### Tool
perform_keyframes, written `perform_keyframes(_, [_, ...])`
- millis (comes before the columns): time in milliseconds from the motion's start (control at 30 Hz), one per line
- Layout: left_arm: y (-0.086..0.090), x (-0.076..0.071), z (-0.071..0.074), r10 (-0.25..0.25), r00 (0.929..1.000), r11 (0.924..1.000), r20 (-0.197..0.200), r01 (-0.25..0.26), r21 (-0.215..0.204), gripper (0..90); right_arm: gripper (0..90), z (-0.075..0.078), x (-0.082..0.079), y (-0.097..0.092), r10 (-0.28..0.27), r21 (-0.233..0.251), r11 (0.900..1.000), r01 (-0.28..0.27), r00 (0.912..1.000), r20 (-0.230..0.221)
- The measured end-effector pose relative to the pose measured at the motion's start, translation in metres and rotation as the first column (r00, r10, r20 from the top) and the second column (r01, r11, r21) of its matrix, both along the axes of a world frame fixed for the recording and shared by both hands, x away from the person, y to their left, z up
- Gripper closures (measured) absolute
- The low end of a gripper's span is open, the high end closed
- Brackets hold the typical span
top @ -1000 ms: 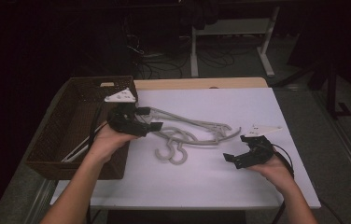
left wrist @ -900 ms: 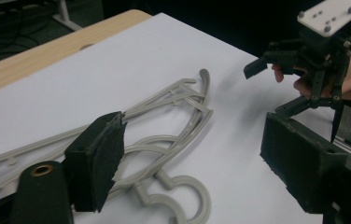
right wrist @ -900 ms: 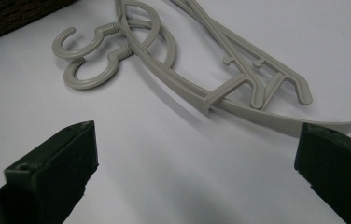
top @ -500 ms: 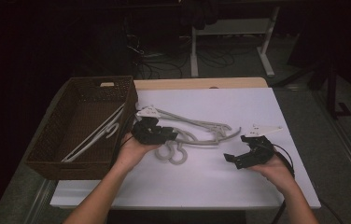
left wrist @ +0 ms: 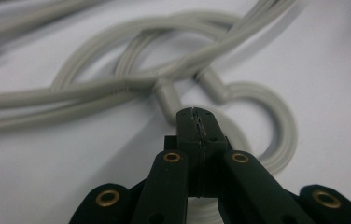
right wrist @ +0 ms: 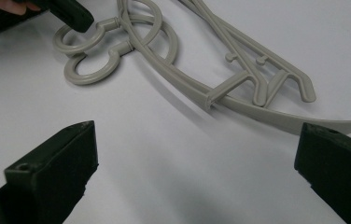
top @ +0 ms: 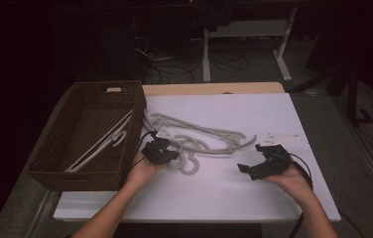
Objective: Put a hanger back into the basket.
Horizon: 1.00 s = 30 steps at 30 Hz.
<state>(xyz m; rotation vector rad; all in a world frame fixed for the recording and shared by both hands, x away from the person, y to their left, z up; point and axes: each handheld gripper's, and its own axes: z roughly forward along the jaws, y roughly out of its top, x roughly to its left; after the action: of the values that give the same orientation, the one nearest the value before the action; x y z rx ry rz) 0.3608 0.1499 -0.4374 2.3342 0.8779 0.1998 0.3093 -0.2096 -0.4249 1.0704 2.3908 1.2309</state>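
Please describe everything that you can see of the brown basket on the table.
The basket is rectangular, dark brown and woven, like wicker, with slanted walls and a cut-out handle in its far end. It stands upright and open at the table's left edge, beside the white surface. Inside, pale hangers lie slanted across its bottom. No gripper touches it.

The left gripper [top: 167, 154] has come away from the wicker basket [top: 50, 151] and dropped down to the grey plastic hangers [top: 199, 136] on the table. Its jaws have just been closing and now meet on a hanger hook [left wrist: 166, 95] directly ahead.
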Motion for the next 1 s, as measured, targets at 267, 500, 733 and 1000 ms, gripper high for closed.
perform_keyframes(267, [-0.009, 0.0, -0.009, -0.034, 0.999, 0.9989, -0.029, 0.035, 0.032, 90.0, 0.0, -0.001, 0.0, 0.001, 0.003, -0.003, 1.0, -0.003, 1.0, -0.004])
perform_keyframes(500, [-0.015, -0.004, -0.004, -0.077, 0.996, 0.997, -0.045, 0.076, -0.011, 90.0, 0.0, -0.001, 0.001, 0.001, 0.004, -0.005, 1.0, -0.004, 1.0, -0.005])
perform_keyframes(733, [-0.033, -0.011, -0.006, -0.146, 0.9873, 0.9893, -0.064, 0.145, -0.015, 90.0, 0.0, -0.001, 0.001, 0.002, 0.004, -0.006, 1.0, -0.004, 1.0, -0.006])
perform_keyframes(1000, [-0.049, -0.018, -0.006, -0.202, 0.9766, 0.9785, -0.074, 0.198, -0.058, 90.0, 0.0, -0.002, 0.002, 0.002, 0.005, -0.008, 1.0, -0.005, 0.9999, -0.01])
